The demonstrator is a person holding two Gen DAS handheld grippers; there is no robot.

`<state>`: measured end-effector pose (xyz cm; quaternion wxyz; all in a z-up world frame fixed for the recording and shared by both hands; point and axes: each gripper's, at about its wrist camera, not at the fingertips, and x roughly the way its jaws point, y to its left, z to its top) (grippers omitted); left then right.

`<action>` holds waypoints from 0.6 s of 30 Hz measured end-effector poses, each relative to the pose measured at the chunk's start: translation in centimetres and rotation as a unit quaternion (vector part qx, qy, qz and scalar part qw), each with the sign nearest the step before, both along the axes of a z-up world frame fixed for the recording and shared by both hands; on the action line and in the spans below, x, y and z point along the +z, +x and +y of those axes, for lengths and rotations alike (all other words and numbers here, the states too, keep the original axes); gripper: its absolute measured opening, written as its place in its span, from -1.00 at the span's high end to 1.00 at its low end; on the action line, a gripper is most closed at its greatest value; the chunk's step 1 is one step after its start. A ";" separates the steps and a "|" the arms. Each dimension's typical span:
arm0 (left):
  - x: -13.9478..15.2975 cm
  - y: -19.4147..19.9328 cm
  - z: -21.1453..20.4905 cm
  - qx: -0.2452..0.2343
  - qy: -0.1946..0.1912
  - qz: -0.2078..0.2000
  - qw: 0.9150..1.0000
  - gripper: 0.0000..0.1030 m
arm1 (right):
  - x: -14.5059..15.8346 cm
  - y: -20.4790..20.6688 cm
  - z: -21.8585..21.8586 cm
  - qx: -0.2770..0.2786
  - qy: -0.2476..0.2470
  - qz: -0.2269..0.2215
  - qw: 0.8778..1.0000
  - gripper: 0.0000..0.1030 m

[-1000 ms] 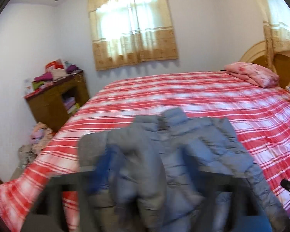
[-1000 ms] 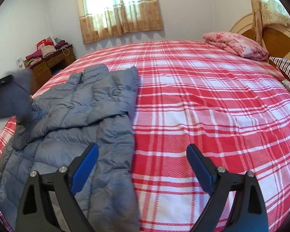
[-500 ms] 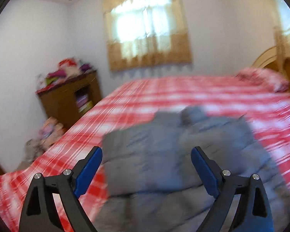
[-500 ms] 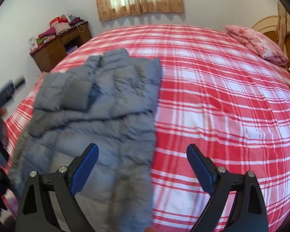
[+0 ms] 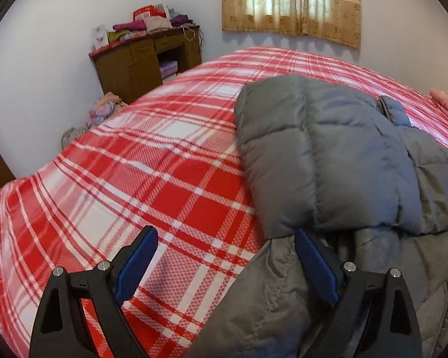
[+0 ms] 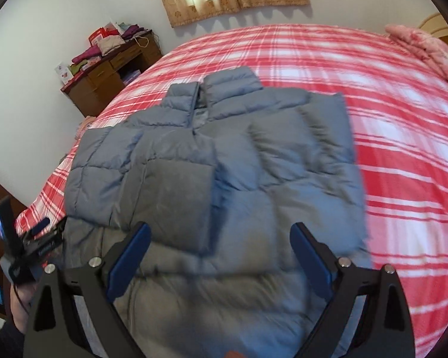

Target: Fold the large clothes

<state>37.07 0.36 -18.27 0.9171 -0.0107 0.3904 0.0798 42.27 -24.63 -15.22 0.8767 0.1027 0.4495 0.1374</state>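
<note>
Jacket (image 6: pixel 224 179) lies near bed's (image 6: pixel 403 155) left edge.

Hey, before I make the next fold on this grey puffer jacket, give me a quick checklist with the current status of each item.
1. Left gripper open and holding nothing: ok.
2. Right gripper open and holding nothing: ok.
3. Puffer jacket lying on the plaid bedspread, collar away from you: ok.
4. Sleeve on the left side folded in over the body: ok.
5. Sleeve on the right side folded in: cannot tell, the picture is blurred there.
6. Bottom hem flat and on the bed: cannot tell, it is hidden below the grippers.
</note>
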 end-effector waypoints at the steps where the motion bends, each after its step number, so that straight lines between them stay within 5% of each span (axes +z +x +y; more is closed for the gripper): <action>1: 0.0 0.1 -0.1 -0.001 0.001 0.001 1.000 -0.81 | -0.7 0.7 0.2 0.000 0.008 0.007 1.000 -0.64; 3: -0.1 -0.1 -0.1 -0.003 0.002 0.003 1.000 -0.81 | -1.4 1.2 0.5 0.014 0.037 0.018 0.999 -0.19; 5: -0.3 0.1 0.2 -0.005 -0.002 0.004 1.000 -0.81 | -1.2 0.7 0.6 0.016 0.037 0.002 0.999 0.54; 6: -0.4 0.2 0.4 -0.005 -0.002 0.005 1.000 -0.81 | -0.9 0.3 0.5 0.012 0.027 -0.007 1.000 0.66; 12: -0.8 0.1 1.4 0.015 0.012 0.018 1.000 -0.81 | 0.4 -2.6 -2.0 -0.008 -0.003 -0.030 0.999 0.79; 18: -1.0 0.1 1.6 0.015 0.012 0.031 0.999 -0.81 | -2.0 -3.0 -5.4 -0.049 -0.040 0.005 0.998 0.80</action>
